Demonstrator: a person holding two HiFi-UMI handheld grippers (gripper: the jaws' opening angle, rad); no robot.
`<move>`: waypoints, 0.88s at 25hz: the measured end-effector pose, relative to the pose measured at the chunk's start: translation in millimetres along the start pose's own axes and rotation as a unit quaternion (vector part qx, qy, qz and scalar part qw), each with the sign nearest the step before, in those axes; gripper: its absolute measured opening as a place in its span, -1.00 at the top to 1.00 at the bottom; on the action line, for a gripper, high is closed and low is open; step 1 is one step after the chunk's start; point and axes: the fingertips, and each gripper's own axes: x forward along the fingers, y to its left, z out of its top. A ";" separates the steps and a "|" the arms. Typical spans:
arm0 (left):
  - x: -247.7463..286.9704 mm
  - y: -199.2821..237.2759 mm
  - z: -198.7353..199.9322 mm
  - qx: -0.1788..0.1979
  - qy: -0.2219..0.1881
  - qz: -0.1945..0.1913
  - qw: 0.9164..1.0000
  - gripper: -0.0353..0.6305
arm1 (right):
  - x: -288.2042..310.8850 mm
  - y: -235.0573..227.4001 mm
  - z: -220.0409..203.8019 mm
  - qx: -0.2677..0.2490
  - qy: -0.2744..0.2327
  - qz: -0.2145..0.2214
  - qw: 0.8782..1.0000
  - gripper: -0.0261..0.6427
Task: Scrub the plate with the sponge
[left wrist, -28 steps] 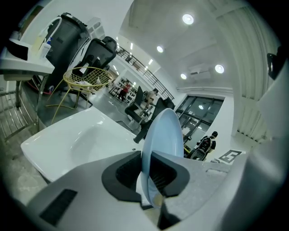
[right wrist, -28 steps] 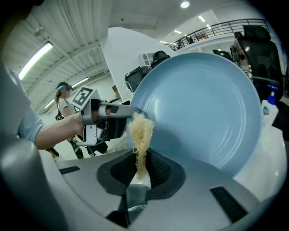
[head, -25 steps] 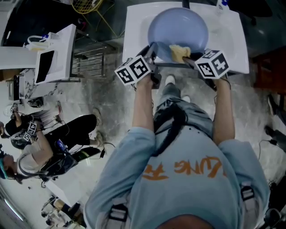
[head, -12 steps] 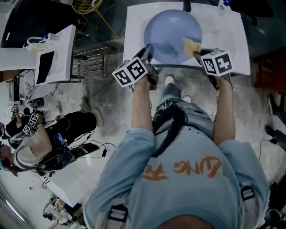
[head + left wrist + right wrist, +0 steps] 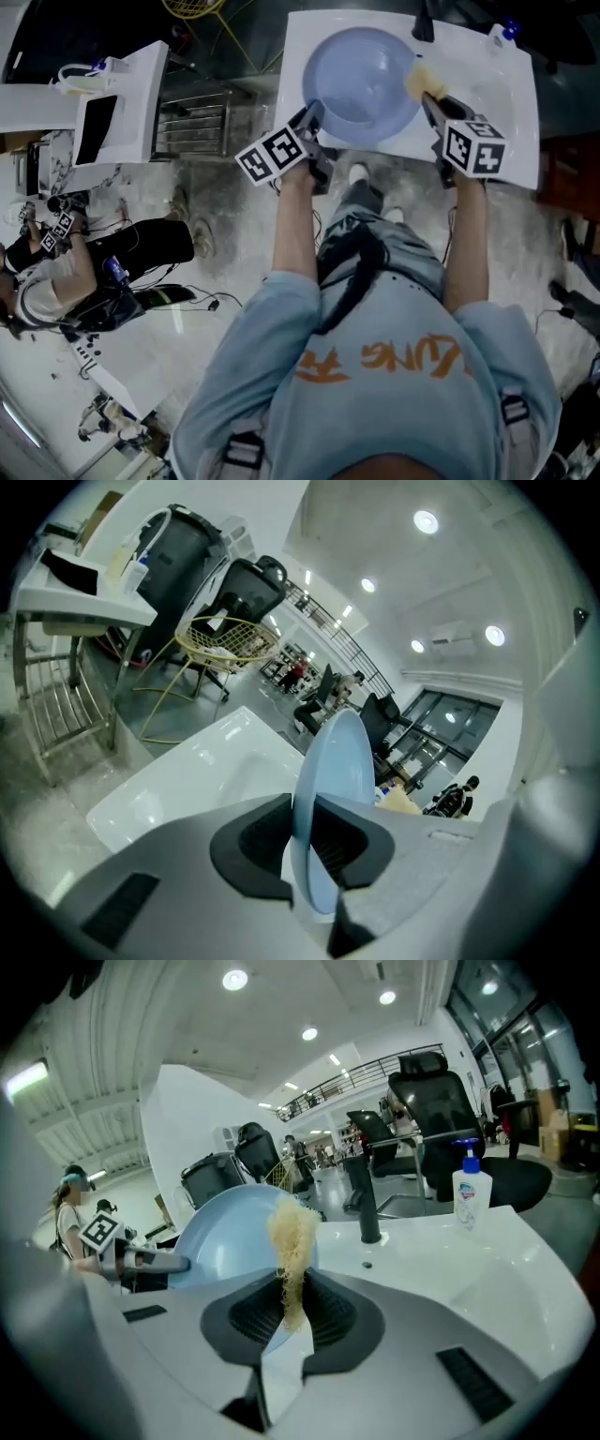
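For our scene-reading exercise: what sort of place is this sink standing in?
Probably an office or lab hall, not a kitchen: the white sink stands free on a mottled floor, black office chairs sit behind it, and a railed balcony runs beneath ceiling spotlights.

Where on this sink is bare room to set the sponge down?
Bare white deck of the sink, between the sponge and the soap bottle; a narrow strip left of the plate. Crowded: the near edge, at left gripper and right gripper.
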 end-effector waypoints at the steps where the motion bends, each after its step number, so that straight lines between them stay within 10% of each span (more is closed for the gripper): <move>1: -1.0 8.6 6.3 -0.010 -0.004 0.004 1.000 0.76 | 5.4 1.1 7.7 0.013 -0.021 0.000 1.000 0.78; 9: 8.4 57.6 66.2 -0.069 -0.021 0.026 0.997 0.77 | 45.4 -12.1 43.8 0.121 -0.115 -0.039 0.985 0.78; 22: 70.0 113.0 98.4 -0.172 0.011 0.054 0.984 0.76 | 99.1 1.0 76.7 0.093 -0.078 -0.054 0.991 0.78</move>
